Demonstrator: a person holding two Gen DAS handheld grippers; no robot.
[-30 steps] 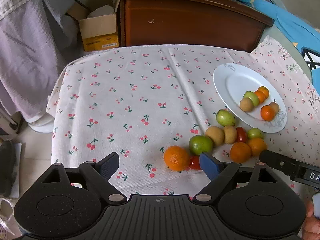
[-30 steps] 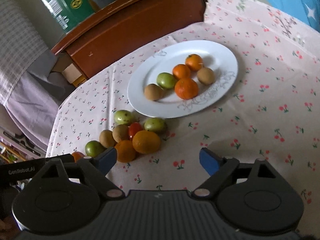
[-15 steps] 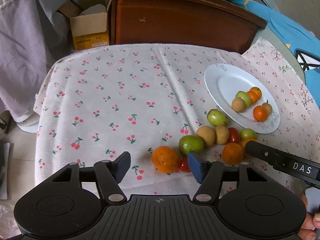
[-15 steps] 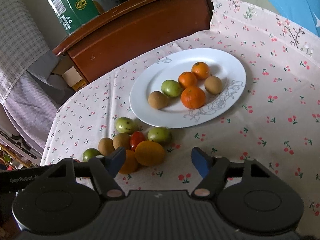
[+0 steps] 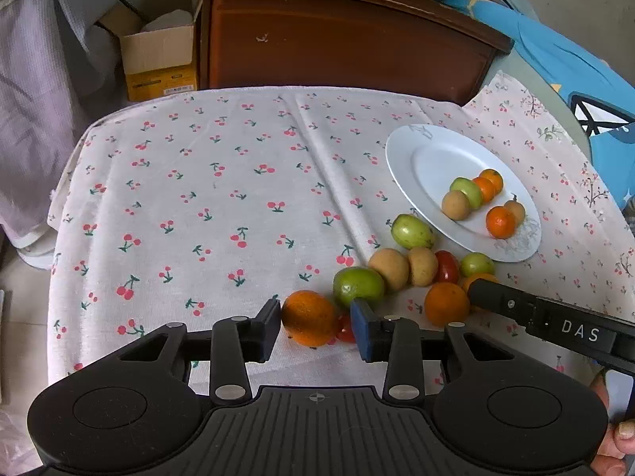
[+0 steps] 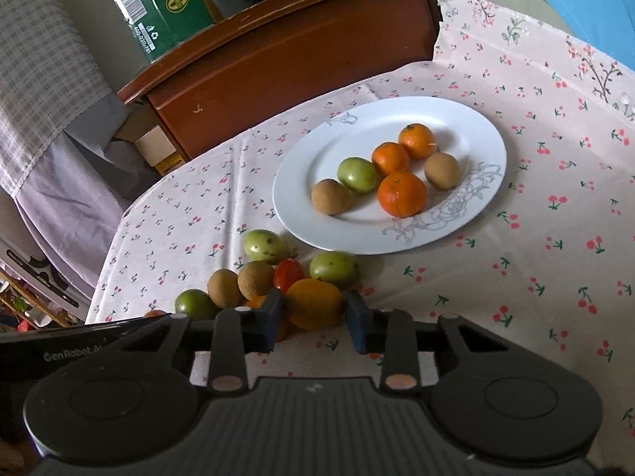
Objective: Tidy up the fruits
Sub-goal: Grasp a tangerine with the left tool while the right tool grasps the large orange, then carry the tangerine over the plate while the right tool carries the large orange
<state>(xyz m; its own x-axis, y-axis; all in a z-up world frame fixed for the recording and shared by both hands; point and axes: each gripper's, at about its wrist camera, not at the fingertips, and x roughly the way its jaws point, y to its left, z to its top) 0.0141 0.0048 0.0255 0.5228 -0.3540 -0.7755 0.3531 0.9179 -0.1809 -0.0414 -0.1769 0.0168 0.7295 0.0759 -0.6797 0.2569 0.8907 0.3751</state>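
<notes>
In the left wrist view, the round orange mandarin with a dimpled skin (image 5: 310,318) sits low in the centre of the frame, directly between the two fingers of the left hand-held gripper (image 5: 315,323). The black pad lies against the fruit's left flank, and the blue pad stands just beside its right, with a small red tomato (image 5: 346,329) peeping out in the gap. The jaws are closing, narrowed almost to the fruit's width, though a firm squeeze on both sides cannot be confirmed.

In the right wrist view, a smooth yellow-orange oval fruit (image 6: 314,304) lies at lower centre, its long axis running across the frame, so it spans the gap of the right hand-held gripper (image 6: 313,319). These jaws are closing too, and both pads appear to touch its ends.

The white oval ceramic plate with a grey flower print (image 6: 313,218) lies above and to the right of that fruit in the right view. In the left view it is at the right edge, well apart from the mandarin. The right hand is therefore the nearer to the plate, which already carries six fruits.

The remaining loose fruit is clustered on the cherry-print tablecloth (image 5: 222,206) covering the table, between the two grippers and the plate.
</notes>
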